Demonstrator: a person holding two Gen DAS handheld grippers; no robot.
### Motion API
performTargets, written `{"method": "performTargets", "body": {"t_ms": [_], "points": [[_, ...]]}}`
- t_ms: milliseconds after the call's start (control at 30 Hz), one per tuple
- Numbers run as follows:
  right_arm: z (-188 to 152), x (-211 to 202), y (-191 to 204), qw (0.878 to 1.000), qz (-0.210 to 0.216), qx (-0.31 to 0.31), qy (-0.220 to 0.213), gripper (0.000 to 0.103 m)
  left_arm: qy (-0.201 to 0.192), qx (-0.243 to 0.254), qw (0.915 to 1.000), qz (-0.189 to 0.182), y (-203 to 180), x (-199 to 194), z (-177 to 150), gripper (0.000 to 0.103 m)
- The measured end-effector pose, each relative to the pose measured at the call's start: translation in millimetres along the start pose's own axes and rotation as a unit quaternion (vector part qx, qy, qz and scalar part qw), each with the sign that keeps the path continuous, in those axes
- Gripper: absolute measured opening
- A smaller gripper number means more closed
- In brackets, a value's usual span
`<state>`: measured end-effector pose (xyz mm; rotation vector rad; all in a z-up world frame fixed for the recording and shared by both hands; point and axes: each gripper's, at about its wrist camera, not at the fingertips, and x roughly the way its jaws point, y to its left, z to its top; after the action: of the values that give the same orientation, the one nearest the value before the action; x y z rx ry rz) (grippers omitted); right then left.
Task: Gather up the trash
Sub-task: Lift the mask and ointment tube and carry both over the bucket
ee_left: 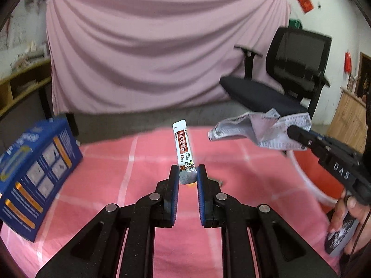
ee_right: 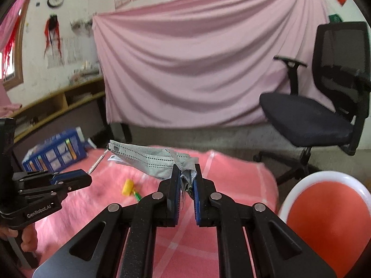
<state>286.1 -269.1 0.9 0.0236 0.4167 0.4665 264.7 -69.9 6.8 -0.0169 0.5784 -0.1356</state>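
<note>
My left gripper (ee_left: pixel 188 173) is shut on the bottom end of a white stick sachet (ee_left: pixel 183 146) with red print, which stands up above the pink checked blanket (ee_left: pixel 116 185). My right gripper (ee_right: pixel 187 178) is shut on a crumpled grey face mask (ee_right: pixel 148 159), whose free end hangs out to the left above the blanket. In the left wrist view the right gripper (ee_left: pixel 289 131) and the mask (ee_left: pixel 262 131) show at the right. In the right wrist view the left gripper (ee_right: pixel 87 173) shows at the left, with the sachet (ee_right: pixel 97 162) seen edge-on. An orange bin with a white rim (ee_right: pixel 329 215) stands at the lower right.
A blue printed box (ee_left: pixel 37 173) lies on the blanket at the left. A small yellow and green object (ee_right: pixel 129 188) rests on the blanket (ee_right: pixel 231 185). A black office chair (ee_right: pixel 324 106) stands behind, in front of a pink draped sheet (ee_left: pixel 162 46). A hand (ee_left: pixel 347 220) holds the right gripper's handle.
</note>
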Motion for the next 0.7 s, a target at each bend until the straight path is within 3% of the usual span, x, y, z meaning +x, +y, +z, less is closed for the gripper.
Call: {"method": "performTargets", "body": {"t_ms": [200, 400, 700], "points": [[9, -39, -6, 0.995, -0.047, 0.000, -0.092, 0.007, -0.085, 0.013, 0.9962, -0.011, -26, -24, 15, 0.012], [14, -73, -30, 0.982, -0.105, 0.026, -0.155, 0.008, -0.151, 0.047, 0.9868, -0.036, -65, -42, 31, 0.012], [10, -113, -78, 0.965, -0.175, 0.059, -0.186, 0.008, -0.177, 0.087, 0.9763, -0.090, -122, -37, 46, 0.012]]}}
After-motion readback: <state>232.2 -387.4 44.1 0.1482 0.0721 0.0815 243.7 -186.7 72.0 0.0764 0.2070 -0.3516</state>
